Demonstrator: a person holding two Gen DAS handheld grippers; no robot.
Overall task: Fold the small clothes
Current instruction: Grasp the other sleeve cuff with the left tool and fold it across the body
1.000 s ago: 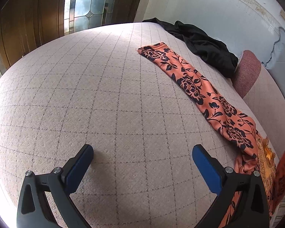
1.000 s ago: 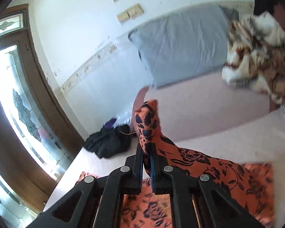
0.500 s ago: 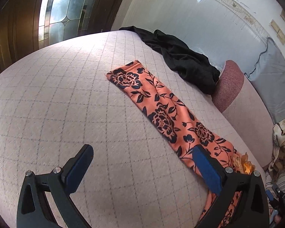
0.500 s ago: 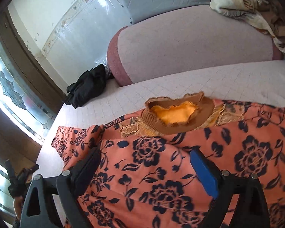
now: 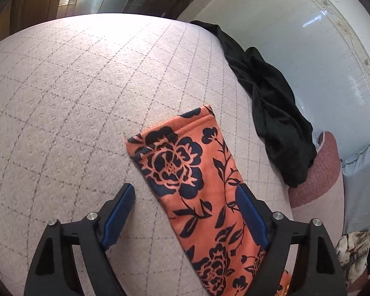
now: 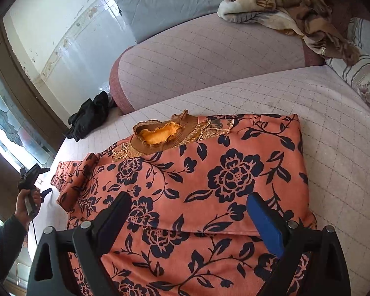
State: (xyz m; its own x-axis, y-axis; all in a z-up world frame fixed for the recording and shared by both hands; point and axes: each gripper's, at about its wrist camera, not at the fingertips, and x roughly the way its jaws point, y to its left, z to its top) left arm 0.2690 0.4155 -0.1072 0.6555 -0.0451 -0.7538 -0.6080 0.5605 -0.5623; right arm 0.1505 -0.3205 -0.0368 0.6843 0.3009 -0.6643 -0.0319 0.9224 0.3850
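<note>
Looking across the bed, we lose the orange floral garment below the frame; its sleeve points toward 12 o'clock. Our right claw hangs released; left claw is closing, astride the sleeve.

You have no lettering, label, brand, number or sign to read in either wrist view. The only markings are patterns, not writing.
</note>
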